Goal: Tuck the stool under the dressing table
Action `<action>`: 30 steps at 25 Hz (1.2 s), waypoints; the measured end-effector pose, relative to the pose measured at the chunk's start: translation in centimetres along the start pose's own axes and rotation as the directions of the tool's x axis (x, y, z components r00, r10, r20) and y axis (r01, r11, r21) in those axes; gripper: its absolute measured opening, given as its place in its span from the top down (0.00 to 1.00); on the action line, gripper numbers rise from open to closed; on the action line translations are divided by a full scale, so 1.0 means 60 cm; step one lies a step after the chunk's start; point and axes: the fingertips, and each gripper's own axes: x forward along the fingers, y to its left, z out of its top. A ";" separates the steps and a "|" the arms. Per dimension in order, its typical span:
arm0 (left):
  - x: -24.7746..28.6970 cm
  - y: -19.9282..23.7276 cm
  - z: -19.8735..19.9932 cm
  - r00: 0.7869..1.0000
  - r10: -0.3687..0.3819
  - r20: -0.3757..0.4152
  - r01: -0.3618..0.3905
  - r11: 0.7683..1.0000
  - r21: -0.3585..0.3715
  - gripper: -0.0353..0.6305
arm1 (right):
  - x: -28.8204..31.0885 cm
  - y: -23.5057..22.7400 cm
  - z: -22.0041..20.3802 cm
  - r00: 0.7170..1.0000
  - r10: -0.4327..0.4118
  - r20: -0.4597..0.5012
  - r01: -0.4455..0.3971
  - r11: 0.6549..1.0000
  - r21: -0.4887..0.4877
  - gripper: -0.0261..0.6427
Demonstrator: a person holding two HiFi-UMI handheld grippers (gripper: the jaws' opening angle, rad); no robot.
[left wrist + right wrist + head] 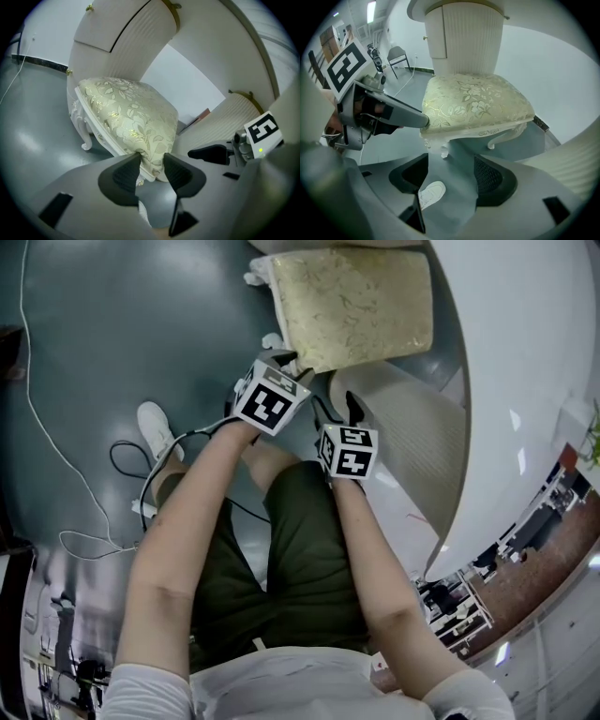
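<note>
The stool (pixel 352 306) has a gold floral cushion and white carved legs. It stands on the grey floor at the dressing table's (pixel 525 352) edge, between its two ribbed pedestals (pixel 136 42) (pixel 225 122). My left gripper (pixel 151 161) is shut on the near corner of the stool's (pixel 126 117) cushion, which is pinched between both pads. My right gripper (pixel 450 171) hangs open just short of the stool's (pixel 478 101) near side. Only floor and a shoe show between its jaws. In the head view both grippers (pixel 281 357) (pixel 352 404) sit side by side at the stool's near edge.
The person's white shoe (pixel 155 427) stands on the floor to the left, with a thin cable (pixel 56 446) looping beside it. The near ribbed pedestal (pixel 412 437) is close on the right of my right gripper. A chair (pixel 397 56) stands far back in the room.
</note>
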 end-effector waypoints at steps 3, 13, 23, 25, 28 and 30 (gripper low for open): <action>0.002 0.002 -0.001 1.000 -0.014 0.004 0.014 1.000 0.003 0.71 | 0.001 -0.011 0.012 0.999 -0.036 0.025 0.036 0.999 0.012 0.49; 0.029 -0.020 0.012 0.997 -0.080 0.013 0.080 0.996 0.024 0.74 | -0.017 -0.042 0.018 0.987 -0.139 0.078 0.135 0.990 0.052 0.52; 0.024 -0.018 0.007 0.996 -0.085 -0.010 0.086 0.995 0.058 0.78 | -0.039 -0.050 0.028 0.976 -0.186 0.108 0.177 0.980 0.089 0.56; 0.006 -0.011 0.006 0.997 -0.078 -0.016 0.079 0.995 0.066 0.79 | -0.046 -0.039 0.030 0.975 -0.192 0.110 0.182 0.979 0.094 0.59; -0.032 -0.002 0.004 0.997 -0.077 -0.017 0.078 0.994 0.079 0.89 | -0.062 -0.016 0.036 0.970 -0.213 0.116 0.203 0.975 0.093 0.75; -0.059 0.000 0.003 0.997 -0.078 -0.020 0.080 0.992 0.095 0.94 | -0.078 -0.001 0.045 0.965 -0.229 0.130 0.218 0.971 0.094 0.86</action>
